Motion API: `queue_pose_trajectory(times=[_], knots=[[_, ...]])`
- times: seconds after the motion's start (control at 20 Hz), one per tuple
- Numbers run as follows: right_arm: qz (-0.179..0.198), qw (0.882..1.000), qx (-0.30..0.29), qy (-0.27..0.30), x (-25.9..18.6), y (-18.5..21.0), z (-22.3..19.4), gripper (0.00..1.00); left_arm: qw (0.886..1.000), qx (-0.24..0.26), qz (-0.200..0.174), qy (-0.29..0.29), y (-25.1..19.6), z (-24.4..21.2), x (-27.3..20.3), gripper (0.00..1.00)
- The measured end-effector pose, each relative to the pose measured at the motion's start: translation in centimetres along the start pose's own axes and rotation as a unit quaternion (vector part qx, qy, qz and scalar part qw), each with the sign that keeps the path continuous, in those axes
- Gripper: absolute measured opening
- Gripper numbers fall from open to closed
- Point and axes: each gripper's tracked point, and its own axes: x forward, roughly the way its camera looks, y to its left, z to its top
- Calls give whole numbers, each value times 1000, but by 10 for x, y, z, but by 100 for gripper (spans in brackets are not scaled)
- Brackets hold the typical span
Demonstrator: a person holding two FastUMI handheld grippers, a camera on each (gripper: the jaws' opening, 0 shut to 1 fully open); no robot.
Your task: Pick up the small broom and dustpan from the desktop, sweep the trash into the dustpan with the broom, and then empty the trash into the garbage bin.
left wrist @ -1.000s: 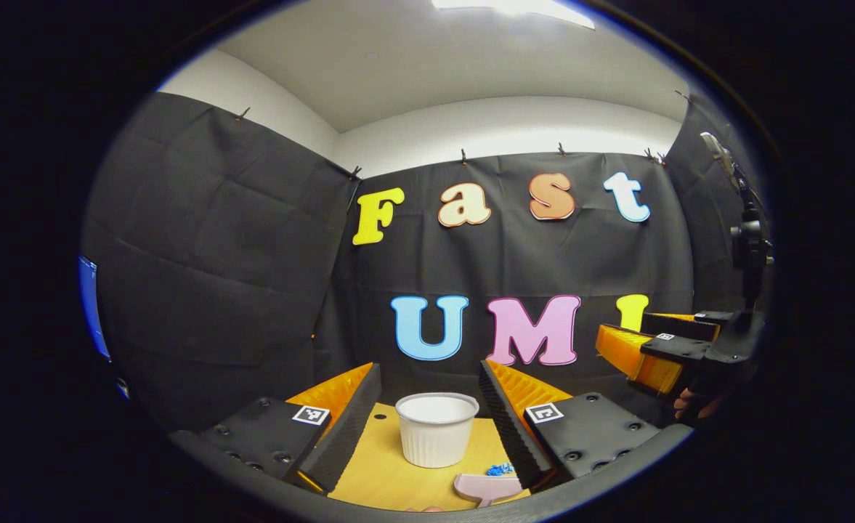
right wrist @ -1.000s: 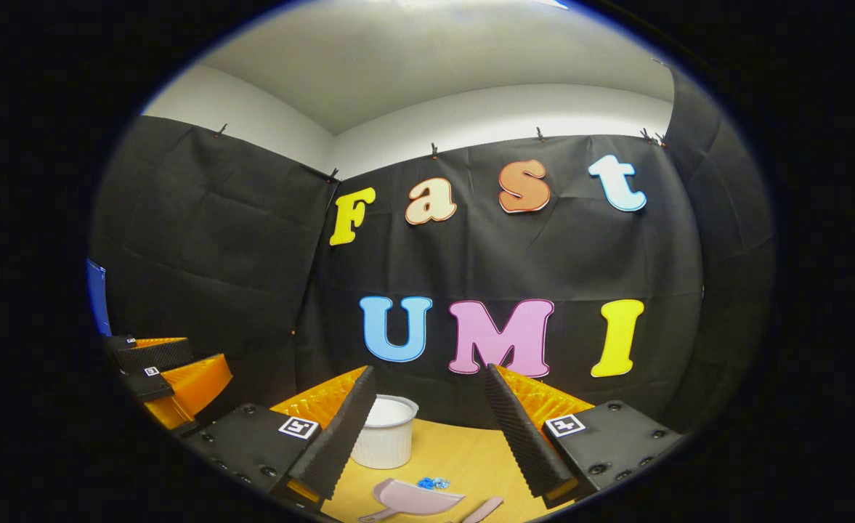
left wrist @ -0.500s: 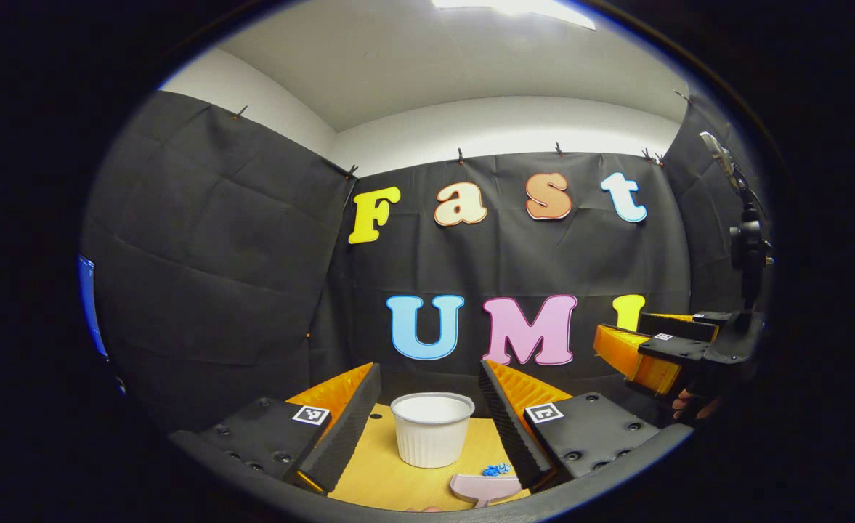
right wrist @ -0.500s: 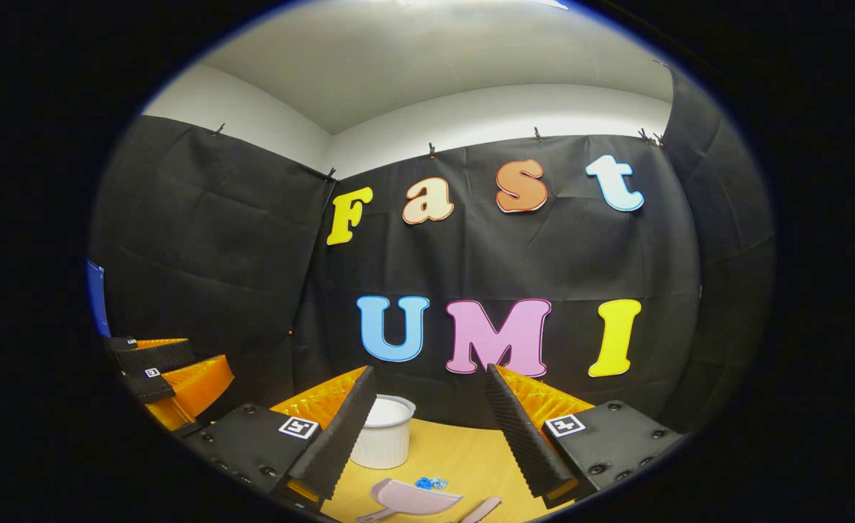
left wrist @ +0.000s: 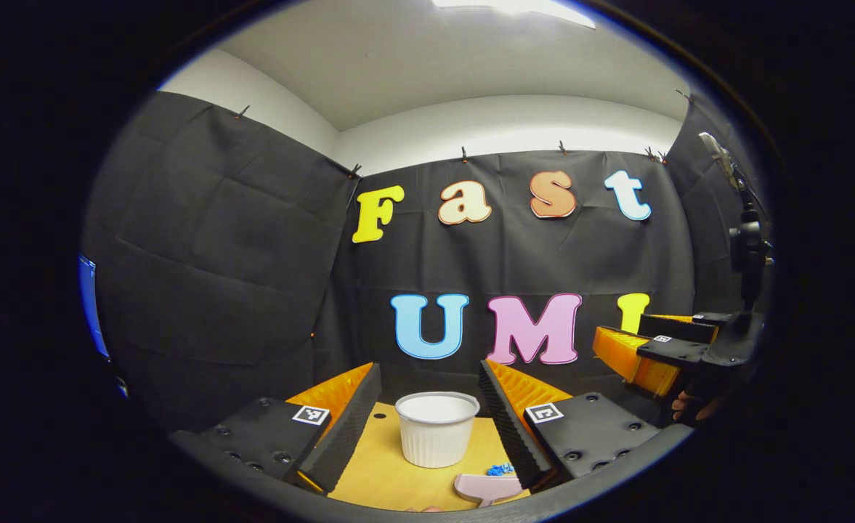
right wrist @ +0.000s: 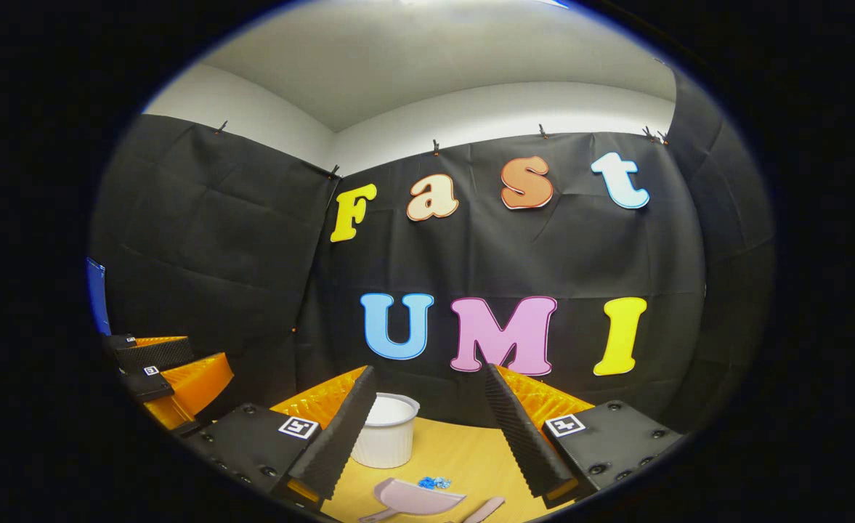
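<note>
1. White ribbed garbage bin (left wrist: 436,428) stands on the wooden bench (right wrist: 463,454); its inside looks empty (floor not visible).
2. Pink dustpan (right wrist: 414,498) lies near blue trash (right wrist: 434,481), holding nothing; broom (right wrist: 484,510) beside it.
3. Left gripper (left wrist: 427,428) and right gripper (right wrist: 427,436) hover, fingers apart, holding nothing.

Both cameras ride high above the wooden desktop (left wrist: 383,476), facing the booth's back wall nearly level. Both views share the white garbage bin (left wrist: 436,427), blue trash (right wrist: 434,481) and pink dustpan (right wrist: 414,497) near the desktop's front edge.
</note>
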Motion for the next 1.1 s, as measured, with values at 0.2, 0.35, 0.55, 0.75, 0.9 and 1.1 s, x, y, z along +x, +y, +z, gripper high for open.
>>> queue_pose_trajectory(times=[0.2, 0.35, 0.55, 0.75, 0.9, 1.1], knots=[[-2, 1000, 1, 2, 2, 0, -2, 100, 1000, 2, -1, -1, 0, 1, 2, 80], [-4, 1000, 0, 3, 2, -1, -2, 100, 1000, 3, -4, -3, -1, 1, 4, 80], [-5, 1000, -2, 3, 4, 0, -3, 97, 1000, 0, -7, 0, -2, -2, 6, 80], [-12, 1000, -3, 1, 1, -4, -2, 93, 1000, -5, -13, 4, -4, -4, 8, 80], [-24, 1000, -5, -11, -2, -13, 7, 93, 1000, -11, -22, 0, -7, -3, 8, 80], [-43, 999, -5, -17, -7, -26, 10, 97, 999, -9, -35, 5, -13, -8, 16, 80]])
